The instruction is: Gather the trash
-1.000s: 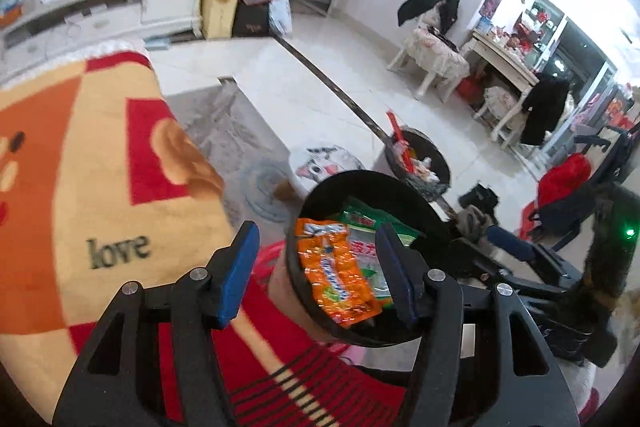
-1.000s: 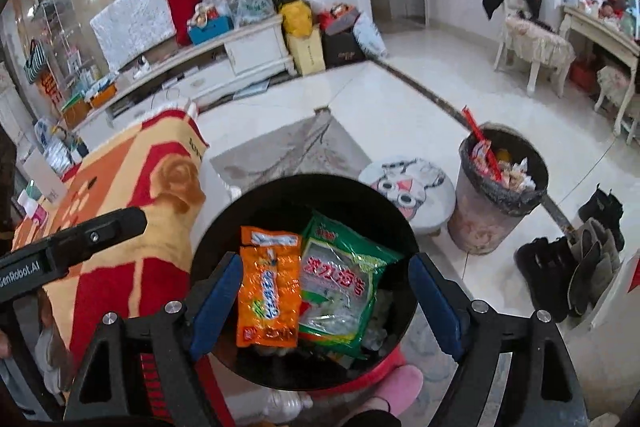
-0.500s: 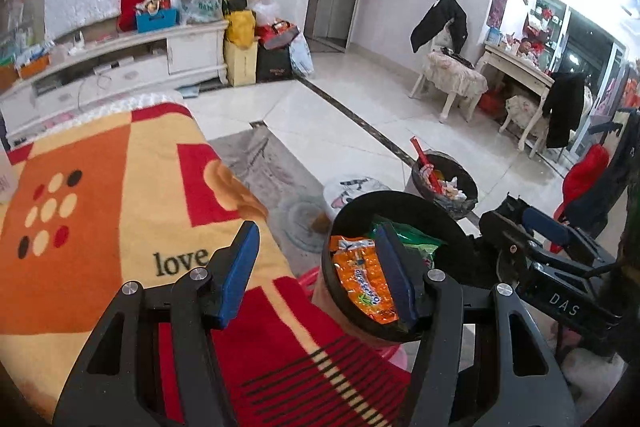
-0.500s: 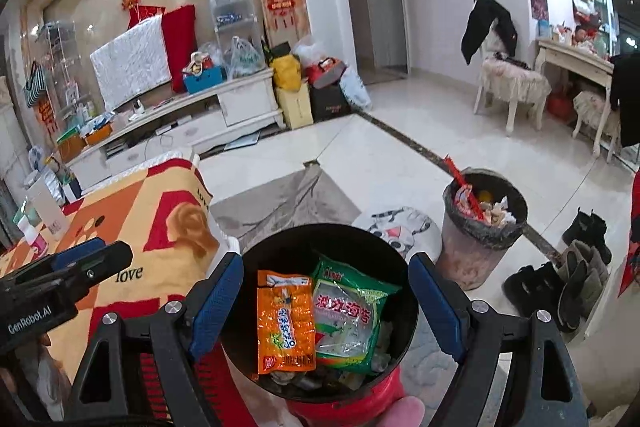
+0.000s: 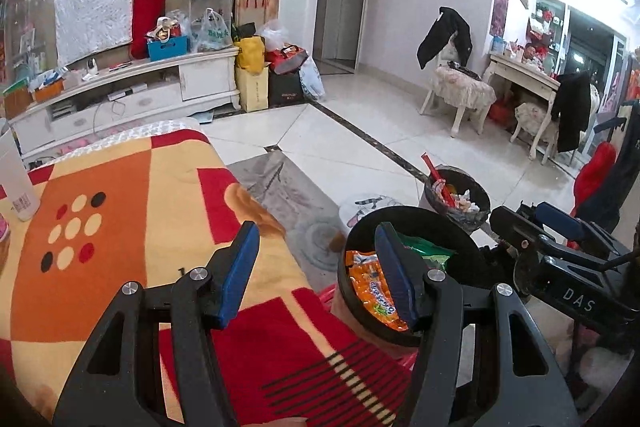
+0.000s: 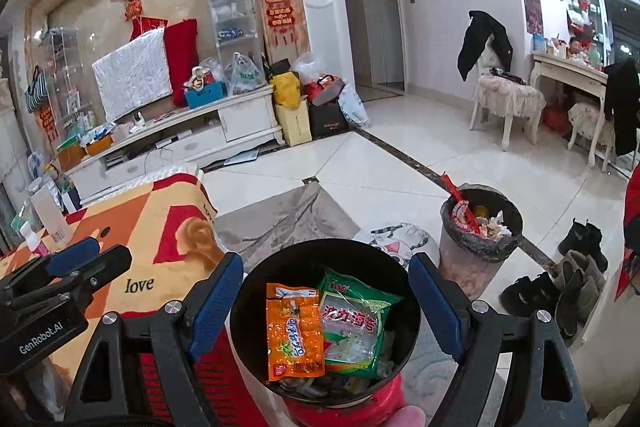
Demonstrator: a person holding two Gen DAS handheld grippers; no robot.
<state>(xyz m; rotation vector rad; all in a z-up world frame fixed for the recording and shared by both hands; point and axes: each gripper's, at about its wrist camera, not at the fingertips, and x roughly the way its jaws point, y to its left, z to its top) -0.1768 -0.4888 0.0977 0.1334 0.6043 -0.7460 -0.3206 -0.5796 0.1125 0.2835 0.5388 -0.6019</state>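
- While the small black bin point(image 6: 326, 327) sits at six o'clock in the right wrist view, it already holds an orange wrapper point(image 6: 294, 331) and a green packet point(image 6: 356, 323).
- Right gripper point(image 6: 326, 311) jaws stand wide on either side of its rim, seemingly not pressing it; contact is hard to judge.
- Left gripper point(image 5: 316, 275) is half-open, empty, over the blanket point(image 5: 120, 219).
- At two o'clock, the floor bin point(image 6: 480, 223) is full; emptying probably remains.
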